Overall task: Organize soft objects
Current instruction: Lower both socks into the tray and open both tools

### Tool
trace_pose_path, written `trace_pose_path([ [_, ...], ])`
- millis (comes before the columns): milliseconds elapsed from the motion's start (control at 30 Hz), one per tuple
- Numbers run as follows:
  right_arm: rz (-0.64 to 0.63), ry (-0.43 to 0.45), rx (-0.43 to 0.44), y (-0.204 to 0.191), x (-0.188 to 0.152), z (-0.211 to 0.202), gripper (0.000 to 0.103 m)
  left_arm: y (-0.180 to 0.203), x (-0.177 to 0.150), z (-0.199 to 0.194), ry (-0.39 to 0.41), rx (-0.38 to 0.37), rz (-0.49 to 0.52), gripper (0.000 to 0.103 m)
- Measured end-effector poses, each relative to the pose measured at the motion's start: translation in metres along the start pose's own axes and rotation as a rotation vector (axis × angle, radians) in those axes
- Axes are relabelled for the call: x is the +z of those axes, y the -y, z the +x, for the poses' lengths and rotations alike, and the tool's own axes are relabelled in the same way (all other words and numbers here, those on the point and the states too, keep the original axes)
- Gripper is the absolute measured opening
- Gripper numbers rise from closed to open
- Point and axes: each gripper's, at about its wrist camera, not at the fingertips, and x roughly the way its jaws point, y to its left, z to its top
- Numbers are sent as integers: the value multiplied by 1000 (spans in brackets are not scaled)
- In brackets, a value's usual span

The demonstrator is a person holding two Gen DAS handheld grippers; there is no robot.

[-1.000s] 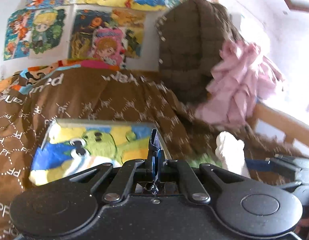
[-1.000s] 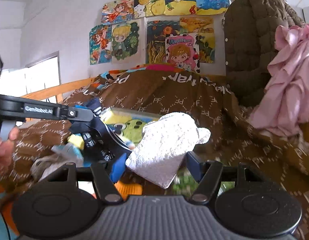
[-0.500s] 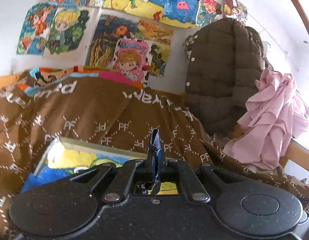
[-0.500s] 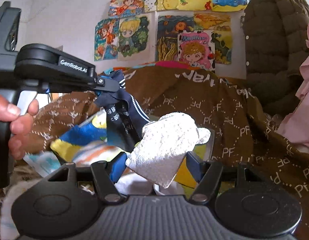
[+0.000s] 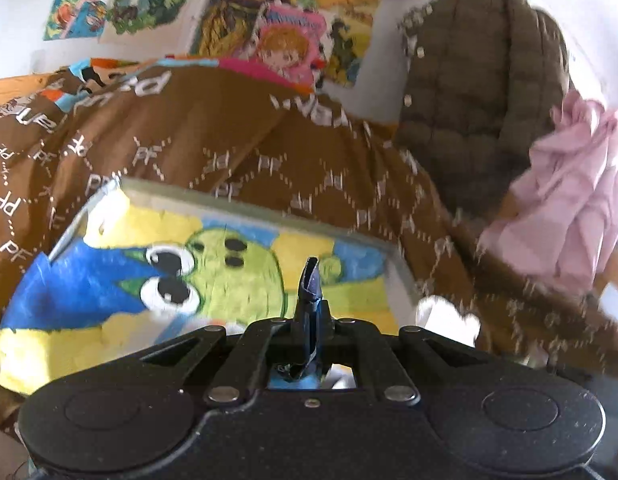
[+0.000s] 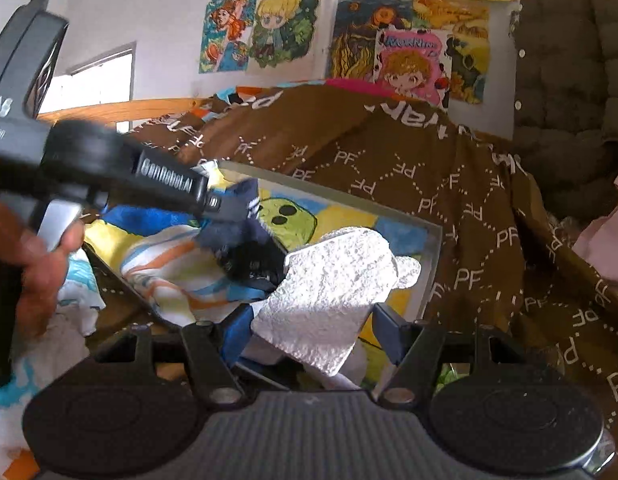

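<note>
Left wrist view: left gripper (image 5: 311,312) was clamped fully closed on a thin fold of navy cloth (image 5: 310,280), which stuck up between the pads and trailed down behind them. Just beyond the tips lay the box (image 5: 245,204) with its frog picture, resting on the brown quilt (image 5: 229,136). At the right edge, a white sock (image 5: 449,316) showed beside the gripper body — blurred.

Right wrist view, left side: a hand (image 6: 33,264) gripped the left gripper's handle; that tool reached in over the box (image 6: 433,248), the navy cloth (image 6: 245,236) hanging from its tip above a striped cloth (image 6: 169,268) that lay in the box's near-left corner. More pale cloths sat outside the box at lower left, too blurred to sort.

Centre: right gripper (image 6: 313,328) stood partly spread, its pads pressed on either side of the white sock (image 6: 333,288) — a bulky, nubbly piece standing up from the jaws. The sock was held over the box's near edge, just right of the navy cloth and close to it; contact between them could not be told.

Right: a padded jacket (image 6: 569,80) and pink cloth (image 5: 569,208) hung behind the quilt.
</note>
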Motion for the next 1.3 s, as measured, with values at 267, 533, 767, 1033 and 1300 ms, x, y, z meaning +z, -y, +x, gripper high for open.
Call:
trace_pose_path([
  [267,31,-31,-10,9,-4,7,70,-2,-10,14,-116,5,1,4],
  [533,33,-52,-10,8,-8,12,70,-2,-16,17,-157,13,7,14],
  [767,36,-62,-17,6,-9,11,76,-3,-17,12,-155,17,-6,37],
  [1033,54,-40,-39,9,-3,-1,87,-4,-17,-7,-95,33,-34,73],
  [1300,93,18,-68,15,10,-33,97,2,-14,-54,53,86,-46,98],
])
